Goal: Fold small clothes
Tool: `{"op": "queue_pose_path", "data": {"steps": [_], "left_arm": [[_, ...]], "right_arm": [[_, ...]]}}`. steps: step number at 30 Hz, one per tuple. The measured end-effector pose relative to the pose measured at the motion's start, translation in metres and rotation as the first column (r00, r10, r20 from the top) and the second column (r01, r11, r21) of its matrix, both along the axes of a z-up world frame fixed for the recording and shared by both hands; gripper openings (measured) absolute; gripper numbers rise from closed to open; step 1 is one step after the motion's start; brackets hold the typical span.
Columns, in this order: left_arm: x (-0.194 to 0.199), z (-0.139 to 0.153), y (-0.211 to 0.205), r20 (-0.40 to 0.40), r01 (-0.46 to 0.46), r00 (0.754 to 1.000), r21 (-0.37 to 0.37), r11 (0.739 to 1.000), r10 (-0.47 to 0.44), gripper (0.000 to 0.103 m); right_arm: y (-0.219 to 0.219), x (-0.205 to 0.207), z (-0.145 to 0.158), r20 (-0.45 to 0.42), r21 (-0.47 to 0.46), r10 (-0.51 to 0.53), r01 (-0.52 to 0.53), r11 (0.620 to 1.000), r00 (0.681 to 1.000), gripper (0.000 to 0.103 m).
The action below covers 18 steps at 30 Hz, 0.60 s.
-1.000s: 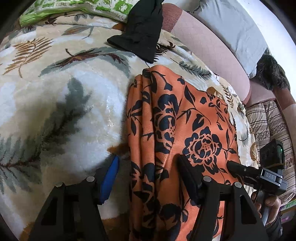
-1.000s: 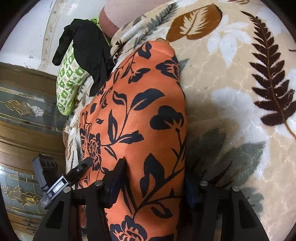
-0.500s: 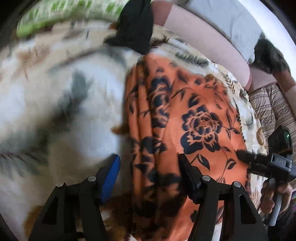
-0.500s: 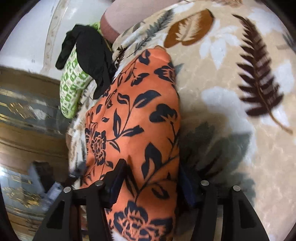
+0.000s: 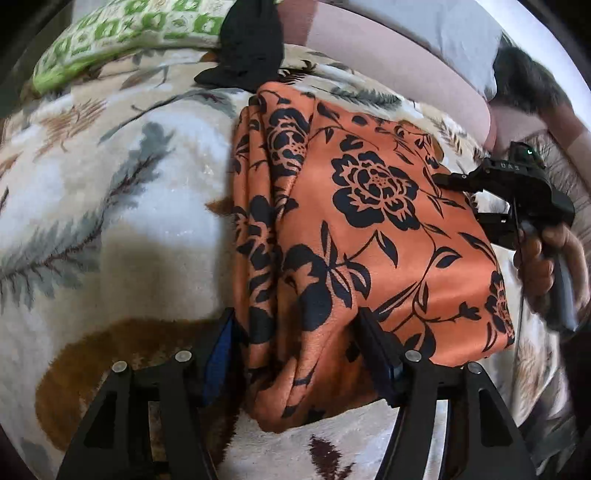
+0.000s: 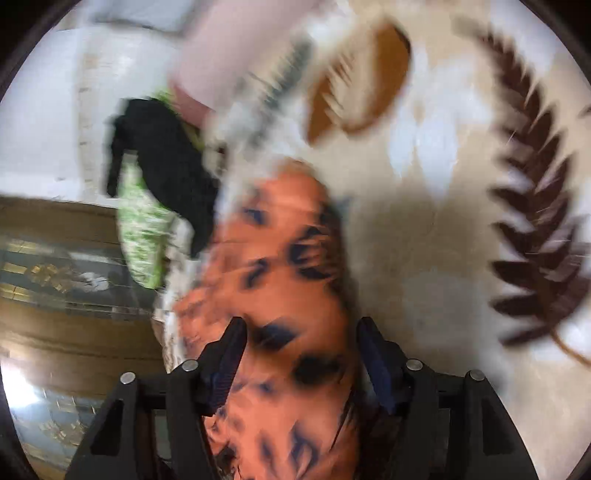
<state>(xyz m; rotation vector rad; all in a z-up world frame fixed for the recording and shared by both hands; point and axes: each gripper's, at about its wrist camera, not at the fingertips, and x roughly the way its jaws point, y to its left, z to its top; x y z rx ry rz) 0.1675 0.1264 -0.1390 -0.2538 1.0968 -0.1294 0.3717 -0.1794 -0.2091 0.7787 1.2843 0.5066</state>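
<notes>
An orange garment with a black flower print (image 5: 369,229) lies folded on a leaf-patterned blanket (image 5: 110,206). My left gripper (image 5: 301,350) has its jaws apart around the garment's near left edge, with bunched folds between the fingers. My right gripper (image 6: 301,354) also has its jaws apart with the same orange garment (image 6: 280,288) between the fingers; this view is blurred by motion. The right gripper shows in the left wrist view (image 5: 517,192), held by a hand at the garment's right edge.
A black garment (image 5: 251,48) lies at the blanket's far edge, partly over a green-and-white pillow (image 5: 122,33). A pink bolster (image 5: 388,66) and grey cushion run along the back. In the right wrist view a wooden cabinet (image 6: 55,314) stands at the left.
Both grippers have pulled back toward the garment's near edges, and the garment now looks shorter and bunched at the left gripper. The right wrist view has gone blurred with fast motion.
</notes>
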Motion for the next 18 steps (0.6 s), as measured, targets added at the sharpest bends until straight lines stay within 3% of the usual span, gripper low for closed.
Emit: {"op": "queue_pose_path", "data": {"steps": [3, 5, 7, 9, 12, 16, 17, 18], "left_arm": [[-0.001, -0.004, -0.002, 0.017, 0.028, 0.999, 0.029, 0.999, -0.028, 0.068], [0.000, -0.002, -0.003, 0.015, 0.028, 0.999, 0.029, 0.999, -0.029, 0.068], [0.001, -0.002, -0.001, 0.015, 0.023, 1.000, 0.024, 0.999, -0.023, 0.068], [-0.002, -0.003, -0.002, 0.020, 0.023, 1.000, 0.025, 0.999, -0.024, 0.068], [-0.004, -0.004, -0.001, 0.026, 0.022, 0.999, 0.020, 1.000, -0.023, 0.068], [-0.004, -0.006, -0.003, 0.029, 0.025, 0.999, 0.021, 0.999, -0.026, 0.069], [-0.004, -0.006, -0.002, 0.027, 0.025, 0.999, 0.020, 0.999, -0.025, 0.069], [-0.003, -0.006, -0.003, 0.024, 0.026, 0.999, 0.022, 0.999, -0.026, 0.069]], "right_arm": [[0.013, -0.010, 0.035, 0.170, -0.092, 0.042, -0.026, 0.995, 0.985, 0.034], [0.014, -0.005, 0.012, 0.085, -0.164, 0.053, -0.038, 0.986, 0.995, 0.035], [0.001, -0.008, 0.008, 0.066, -0.074, 0.006, -0.001, 0.997, 0.998, 0.049], [-0.012, -0.022, 0.016, 0.060, -0.018, -0.045, 0.046, 0.999, 0.997, 0.072], [-0.025, -0.057, 0.029, 0.071, 0.018, -0.048, 0.047, 0.999, 0.996, 0.072], [-0.024, -0.112, 0.016, -0.019, 0.021, 0.026, -0.026, 0.999, 0.999, 0.073], [-0.013, -0.121, 0.010, -0.038, -0.001, 0.075, -0.075, 0.997, 0.996, 0.069], [-0.002, -0.125, 0.011, -0.025, -0.034, 0.112, -0.113, 0.993, 0.993, 0.035]]}}
